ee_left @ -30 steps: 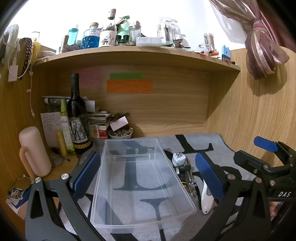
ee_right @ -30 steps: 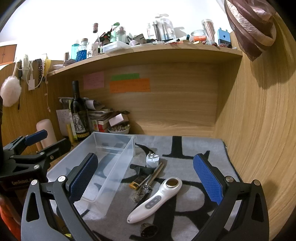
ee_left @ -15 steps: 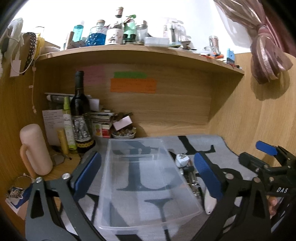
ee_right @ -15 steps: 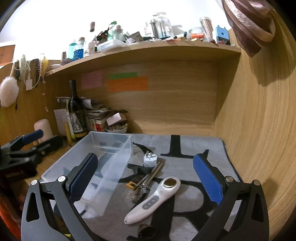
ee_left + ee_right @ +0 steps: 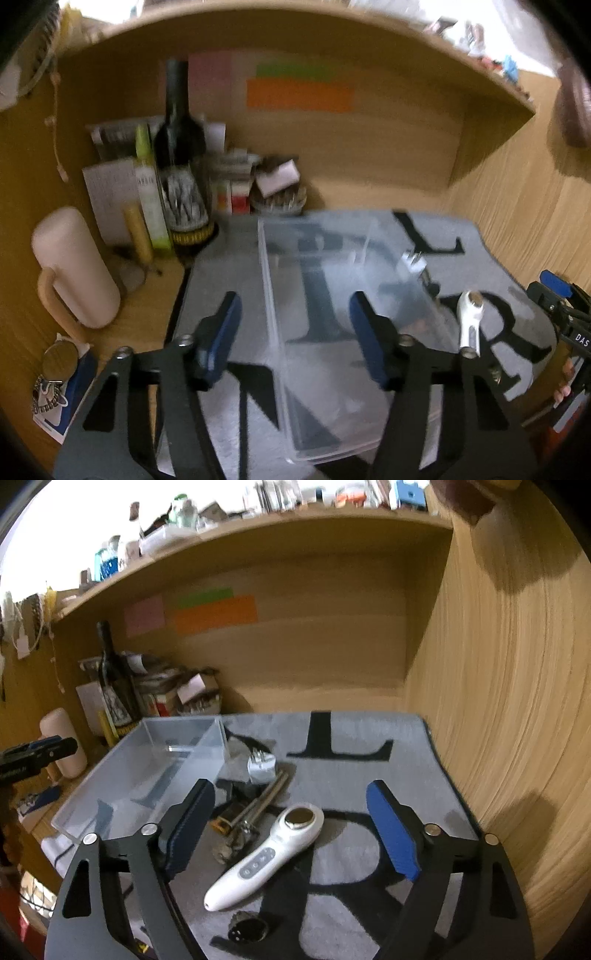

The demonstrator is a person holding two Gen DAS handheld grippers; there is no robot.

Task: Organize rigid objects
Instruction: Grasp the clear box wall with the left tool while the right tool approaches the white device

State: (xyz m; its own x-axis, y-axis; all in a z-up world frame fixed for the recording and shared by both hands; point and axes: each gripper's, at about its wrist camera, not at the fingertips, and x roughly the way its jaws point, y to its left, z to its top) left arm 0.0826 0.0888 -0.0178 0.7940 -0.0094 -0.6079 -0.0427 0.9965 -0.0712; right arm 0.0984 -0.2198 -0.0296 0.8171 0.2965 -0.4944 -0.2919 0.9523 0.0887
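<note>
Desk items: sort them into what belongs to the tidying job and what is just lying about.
For the job:
clear plastic bin
white handheld device
white plug adapter
metal tool
small dark round piece

Just lying about:
wine bottle
pink cylinder
sticky notes
bowl of small bits

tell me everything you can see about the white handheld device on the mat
The white handheld device is a slim wand of glossy plastic, as it looks, with a round metallic disc in its wider head and a grey strip of buttons on the handle. It lies flat and slanted on the grey lettered mat, head toward the back, between the right gripper's open jaws, untouched by them.
</note>
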